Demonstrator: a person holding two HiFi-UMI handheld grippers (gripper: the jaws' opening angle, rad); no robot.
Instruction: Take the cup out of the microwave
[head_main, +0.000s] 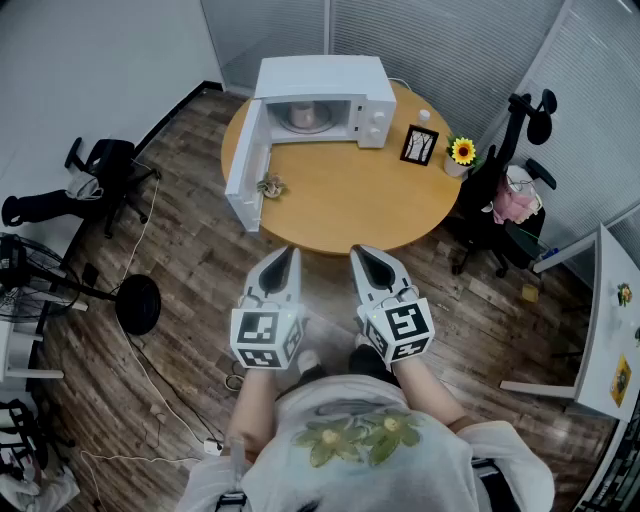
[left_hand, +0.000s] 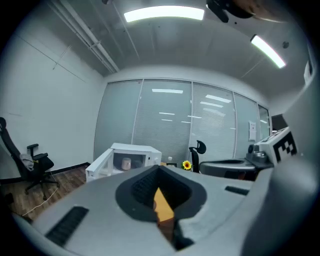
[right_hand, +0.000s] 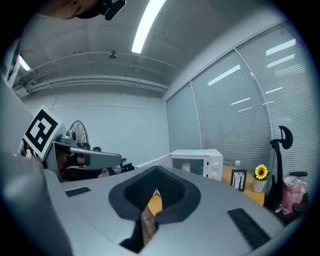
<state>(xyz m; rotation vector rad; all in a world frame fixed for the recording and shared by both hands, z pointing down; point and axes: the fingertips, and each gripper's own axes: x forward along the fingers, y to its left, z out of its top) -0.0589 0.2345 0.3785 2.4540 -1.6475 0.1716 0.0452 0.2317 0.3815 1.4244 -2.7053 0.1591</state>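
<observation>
The left tongs (head_main: 284, 258) and the right tongs (head_main: 366, 254) are held side by side, short of the near edge of the round wooden counter (head_main: 350, 205), and point toward it, nearly level. Both pairs of tongs have their jaws together, with nothing between them.

The microwave (head_main: 322, 78) stands at the far side of the counter. Its door (head_main: 244, 168) is swung fully open to the left in the head view. The cup (head_main: 305, 114), a pale cylinder, stands upright inside the microwave cavity, well apart from both tongs. In the left gripper view it shows through the open front.

A small ornament (head_main: 270, 186) lies on the counter just beside the open door. To the right of the microwave stand a framed picture (head_main: 419, 146) and a potted sunflower (head_main: 462, 153). A small white bottle (head_main: 424, 116) stands behind the frame.
</observation>
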